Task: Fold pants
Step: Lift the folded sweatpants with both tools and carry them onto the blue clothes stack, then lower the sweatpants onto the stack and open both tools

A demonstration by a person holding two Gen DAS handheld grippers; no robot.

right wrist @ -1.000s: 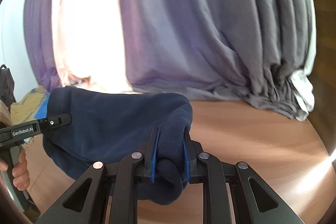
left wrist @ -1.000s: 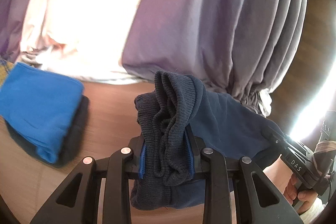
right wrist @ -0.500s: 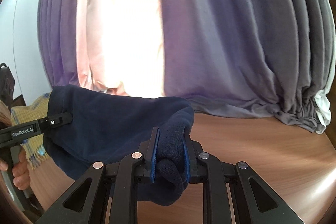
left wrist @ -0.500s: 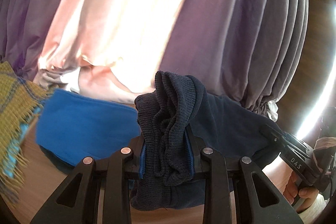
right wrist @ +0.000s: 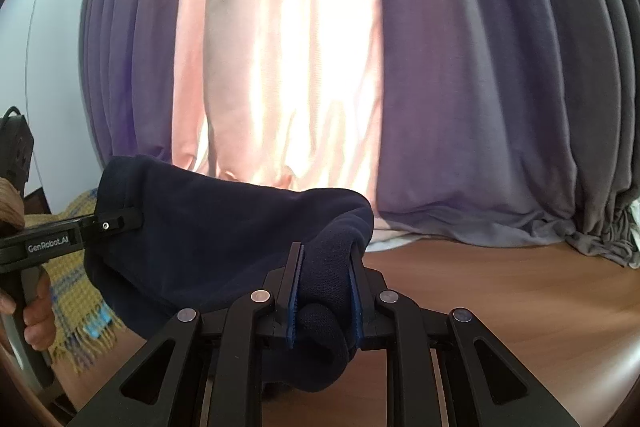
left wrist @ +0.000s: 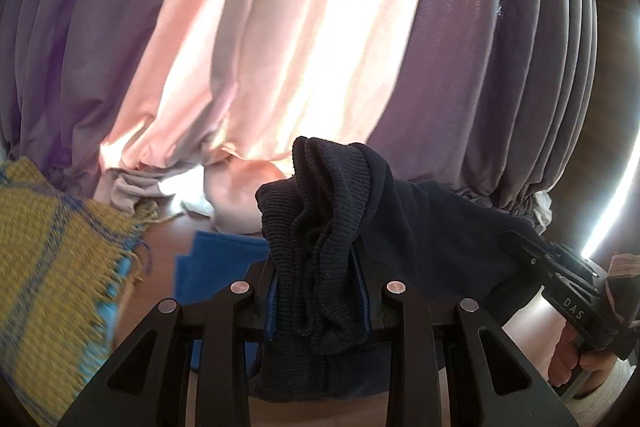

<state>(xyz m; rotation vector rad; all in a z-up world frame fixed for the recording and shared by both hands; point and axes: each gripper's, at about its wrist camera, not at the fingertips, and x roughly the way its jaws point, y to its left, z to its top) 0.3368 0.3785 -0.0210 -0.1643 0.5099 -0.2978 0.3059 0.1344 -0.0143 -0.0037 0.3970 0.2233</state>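
Both tongs carried pants [right wrist: 224, 227] sideways (yellow scarf [left wrist: 48, 267] nearer).

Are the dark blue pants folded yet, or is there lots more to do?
Not finished. Done so far: the navy pants are picked up, bunched and doubled over between both grippers. In hand: the left gripper pinches the ribbed end, the right gripper pinches the other end, above the wooden table. Left, probably: laying them flat and neatening, perhaps near the blue folded cloth.
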